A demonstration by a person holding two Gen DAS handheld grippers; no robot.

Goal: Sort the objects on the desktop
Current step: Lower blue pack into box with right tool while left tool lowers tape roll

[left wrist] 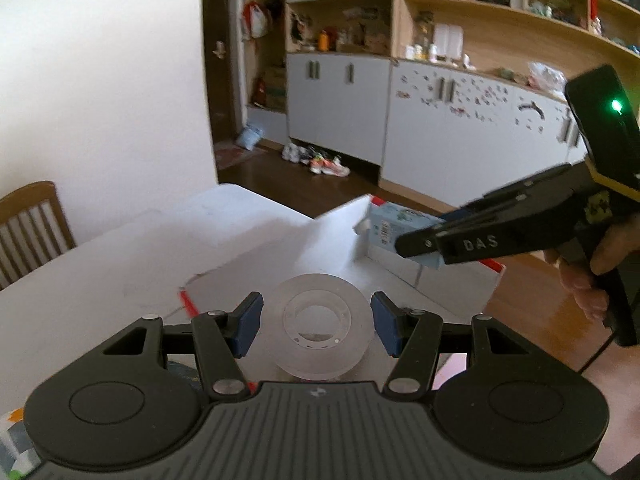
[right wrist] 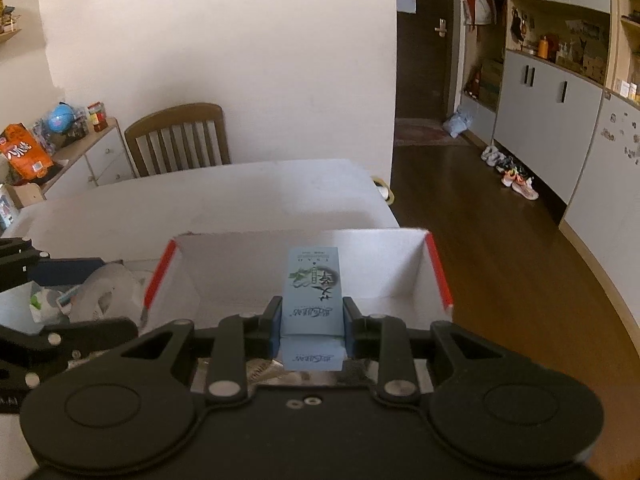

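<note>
The right gripper (right wrist: 309,322) has its jaws clamped on the flanks of a pale blue carton (right wrist: 313,292), held above the open white box (right wrist: 376,264) that sits at the table's (right wrist: 240,188) far right corner. The grip is only on the carton's near end, so most of its length juts forward; I judge it could pivot or slip out and land outside the box, or catch on the wall with the red-edged flap (right wrist: 438,270).

The left gripper (left wrist: 316,322) carries a roll of clear tape (left wrist: 322,326) between its blue pads. The pictures leave it unclear whether the pads press on it; I cannot tell how firmly it is held. A loose roll could drop and run off the table's edge.

The two grippers are near each other at the box, so a knock between them is a risk.

What shows of the box's inside looks bare; its floor is largely hidden.
</note>
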